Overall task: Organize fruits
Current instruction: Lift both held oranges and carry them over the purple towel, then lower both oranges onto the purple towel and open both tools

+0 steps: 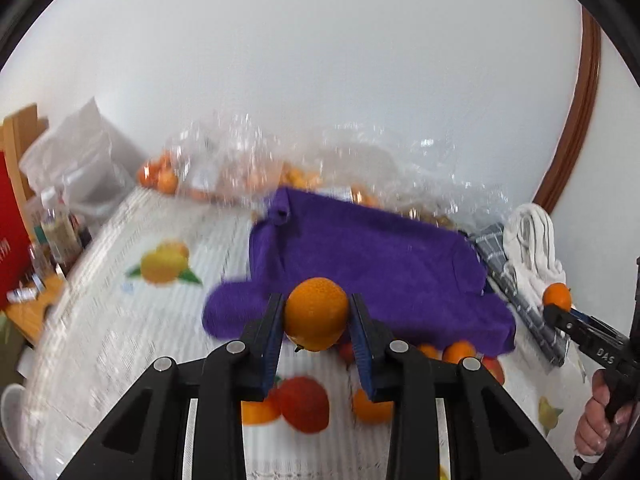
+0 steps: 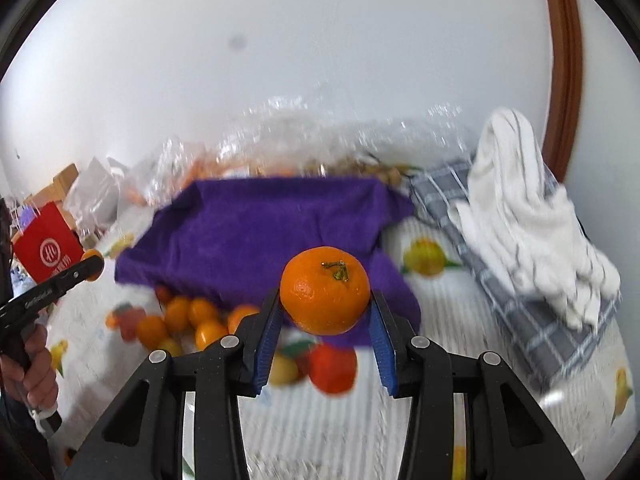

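Currently we hold two fruits aloft: left gripper (image 1: 316, 312) clamped on one mandarin (image 1: 316, 314), right gripper (image 2: 325, 300) clamped on a stemmed mandarin (image 2: 325, 295), both above the fruit-print tablecloth (image 2: 320, 420). At twelve o'clock, purple towel (image 2: 256, 220); at nine o'clock in the right view, loose mandarins (image 2: 188, 320) at its front edge. We judge sorting partway: several left to gather, destination unclear
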`<move>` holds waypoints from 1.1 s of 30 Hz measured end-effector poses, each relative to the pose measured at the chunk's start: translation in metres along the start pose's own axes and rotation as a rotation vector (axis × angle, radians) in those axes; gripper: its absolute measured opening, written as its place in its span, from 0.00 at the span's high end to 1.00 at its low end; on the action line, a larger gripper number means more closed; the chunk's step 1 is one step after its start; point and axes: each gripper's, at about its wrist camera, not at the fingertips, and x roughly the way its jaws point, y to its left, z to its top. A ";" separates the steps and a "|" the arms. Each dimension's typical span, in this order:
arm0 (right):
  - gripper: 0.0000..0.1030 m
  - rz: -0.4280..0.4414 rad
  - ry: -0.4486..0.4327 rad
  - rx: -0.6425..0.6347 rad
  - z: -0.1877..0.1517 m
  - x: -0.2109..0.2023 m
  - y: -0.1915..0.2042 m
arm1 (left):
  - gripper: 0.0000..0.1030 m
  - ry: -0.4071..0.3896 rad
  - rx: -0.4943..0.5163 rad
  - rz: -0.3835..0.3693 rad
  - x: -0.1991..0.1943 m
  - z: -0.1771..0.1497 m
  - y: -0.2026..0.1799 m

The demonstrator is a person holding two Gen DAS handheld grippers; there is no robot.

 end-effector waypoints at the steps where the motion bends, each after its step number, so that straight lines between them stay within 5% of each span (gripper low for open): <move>1: 0.59 0.001 -0.002 -0.001 0.007 0.002 0.002 | 0.71 0.003 0.003 0.019 -0.001 0.010 -0.002; 8: 0.59 0.000 0.011 -0.032 0.053 0.041 0.014 | 0.71 0.030 0.009 0.087 0.024 0.056 -0.012; 18: 0.59 0.020 0.059 -0.017 0.095 0.114 0.010 | 0.71 0.058 0.019 0.061 0.085 0.080 -0.029; 33: 0.59 -0.028 0.162 -0.041 0.083 0.171 -0.005 | 0.71 0.201 0.024 0.016 0.168 0.061 -0.024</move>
